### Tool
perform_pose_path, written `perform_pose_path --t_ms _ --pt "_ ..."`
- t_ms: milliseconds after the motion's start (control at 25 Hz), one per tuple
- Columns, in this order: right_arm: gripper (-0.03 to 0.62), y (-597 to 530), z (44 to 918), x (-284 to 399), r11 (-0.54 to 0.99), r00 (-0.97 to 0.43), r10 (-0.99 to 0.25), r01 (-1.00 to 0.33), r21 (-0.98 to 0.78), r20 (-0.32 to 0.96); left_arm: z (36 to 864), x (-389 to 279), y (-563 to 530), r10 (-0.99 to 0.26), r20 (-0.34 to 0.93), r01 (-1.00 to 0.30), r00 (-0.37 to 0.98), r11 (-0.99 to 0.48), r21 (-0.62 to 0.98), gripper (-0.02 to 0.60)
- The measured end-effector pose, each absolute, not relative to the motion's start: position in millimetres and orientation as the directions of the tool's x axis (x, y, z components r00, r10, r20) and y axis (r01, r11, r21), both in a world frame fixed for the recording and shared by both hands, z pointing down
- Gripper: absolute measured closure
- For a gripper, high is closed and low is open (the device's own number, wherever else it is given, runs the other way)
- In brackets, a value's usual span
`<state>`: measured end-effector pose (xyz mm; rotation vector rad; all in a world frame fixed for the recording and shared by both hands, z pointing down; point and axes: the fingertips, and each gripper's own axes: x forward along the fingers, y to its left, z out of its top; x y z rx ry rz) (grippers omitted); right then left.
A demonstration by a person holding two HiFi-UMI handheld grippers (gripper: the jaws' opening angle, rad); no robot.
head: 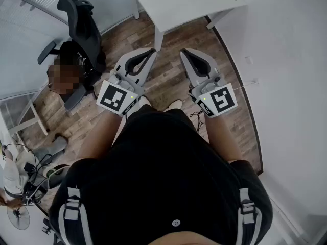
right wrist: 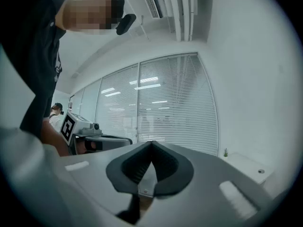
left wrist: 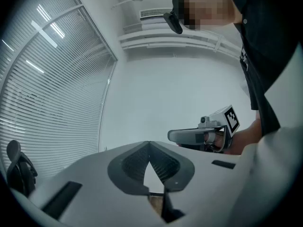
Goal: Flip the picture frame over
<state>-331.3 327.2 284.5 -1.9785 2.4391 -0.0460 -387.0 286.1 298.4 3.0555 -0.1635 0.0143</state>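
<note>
Two closed, empty grippers: left gripper [head: 148, 55] at eleven o'clock, right gripper [head: 187, 55] at one; no picture frame shows, so you cannot judge its handling.

Wood floor [head: 168, 80] down below, a black chair [head: 84, 27] standing on it at left, white table [head: 179, 4] up top, bare.
</note>
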Motion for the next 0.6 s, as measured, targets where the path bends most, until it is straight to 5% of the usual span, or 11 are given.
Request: perform_pose_path --t_ms 600 --pt "0.584 370.2 280.0 -299.7 0.221 -0.222 -0.975 -0.975 -0.023 0.025 288.5 -362.7 329.9 -0.119 0.017 -0.120 0.993 -0.990 0.071 0.572"
